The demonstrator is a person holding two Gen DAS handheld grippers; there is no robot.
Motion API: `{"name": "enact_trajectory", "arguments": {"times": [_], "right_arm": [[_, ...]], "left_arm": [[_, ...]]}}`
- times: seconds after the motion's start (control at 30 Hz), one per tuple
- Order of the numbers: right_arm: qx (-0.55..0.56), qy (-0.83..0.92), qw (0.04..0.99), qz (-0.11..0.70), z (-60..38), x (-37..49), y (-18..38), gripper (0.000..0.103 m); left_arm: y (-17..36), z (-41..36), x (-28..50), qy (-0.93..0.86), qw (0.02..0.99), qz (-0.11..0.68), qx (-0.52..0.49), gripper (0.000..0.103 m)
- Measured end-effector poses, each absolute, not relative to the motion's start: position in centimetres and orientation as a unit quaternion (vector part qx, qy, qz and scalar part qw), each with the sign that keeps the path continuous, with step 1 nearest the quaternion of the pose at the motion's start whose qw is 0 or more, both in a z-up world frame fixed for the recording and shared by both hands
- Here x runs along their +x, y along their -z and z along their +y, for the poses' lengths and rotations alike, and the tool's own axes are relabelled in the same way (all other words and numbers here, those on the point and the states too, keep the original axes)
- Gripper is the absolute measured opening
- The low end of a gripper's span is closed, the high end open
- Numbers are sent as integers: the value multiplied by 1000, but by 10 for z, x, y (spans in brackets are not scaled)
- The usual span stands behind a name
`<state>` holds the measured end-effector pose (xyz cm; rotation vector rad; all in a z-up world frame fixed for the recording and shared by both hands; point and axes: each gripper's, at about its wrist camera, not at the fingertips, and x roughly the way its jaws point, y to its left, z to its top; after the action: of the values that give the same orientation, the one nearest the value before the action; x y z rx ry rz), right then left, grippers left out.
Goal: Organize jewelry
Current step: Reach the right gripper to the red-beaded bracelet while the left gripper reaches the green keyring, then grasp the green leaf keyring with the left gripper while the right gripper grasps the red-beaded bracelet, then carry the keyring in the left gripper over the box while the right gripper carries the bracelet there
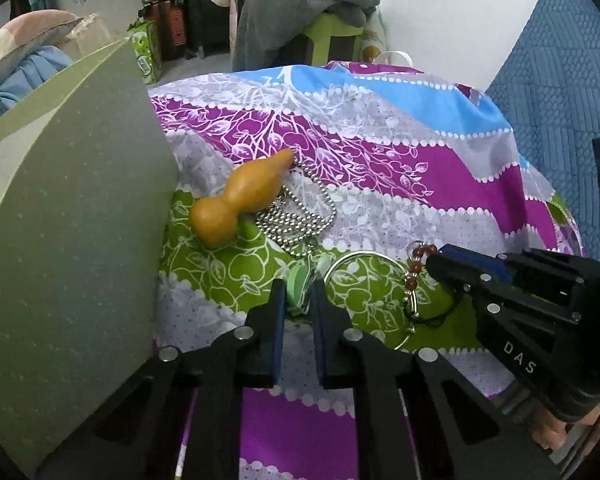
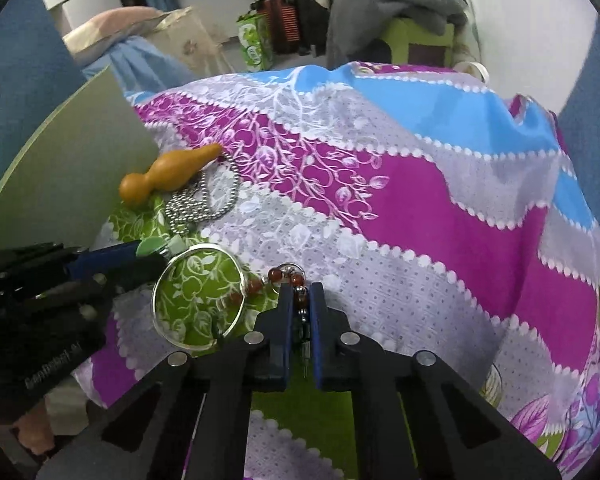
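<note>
**Both hand-held grippers on jewelry, lift to the box comes next**

The step in hand looks like the pick-up. The left hand-held gripper (image 1: 301, 296) is clenched on a green pendant (image 1: 300, 286) that lies at the end of the silver ball chain (image 1: 300, 216), beside the gourd ornament (image 1: 236, 200). The right hand-held gripper (image 2: 300, 300) is clenched on the red-brown bead strand (image 2: 300, 300) joined to the silver bangle (image 2: 198, 296). All of it rests on the patterned cloth (image 2: 420, 208), near the pale green box (image 1: 68, 208) standing at the left.

The next move probably calls for raising each piece slowly, since the chain is heaped under the gourd's neck and may drag it, and the bangle will swing from the beads.
</note>
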<state>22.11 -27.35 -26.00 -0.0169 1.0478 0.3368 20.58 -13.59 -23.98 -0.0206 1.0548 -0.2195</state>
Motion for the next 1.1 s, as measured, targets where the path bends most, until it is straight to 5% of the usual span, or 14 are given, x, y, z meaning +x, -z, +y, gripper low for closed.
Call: {"name": "enact_trajectory", "arguments": {"times": [1.1], "right_arm": [[53,-94,884,455,-266,187,166,6]], "left_arm": [[150,-97,181,139,864,480,-52,12]]}}
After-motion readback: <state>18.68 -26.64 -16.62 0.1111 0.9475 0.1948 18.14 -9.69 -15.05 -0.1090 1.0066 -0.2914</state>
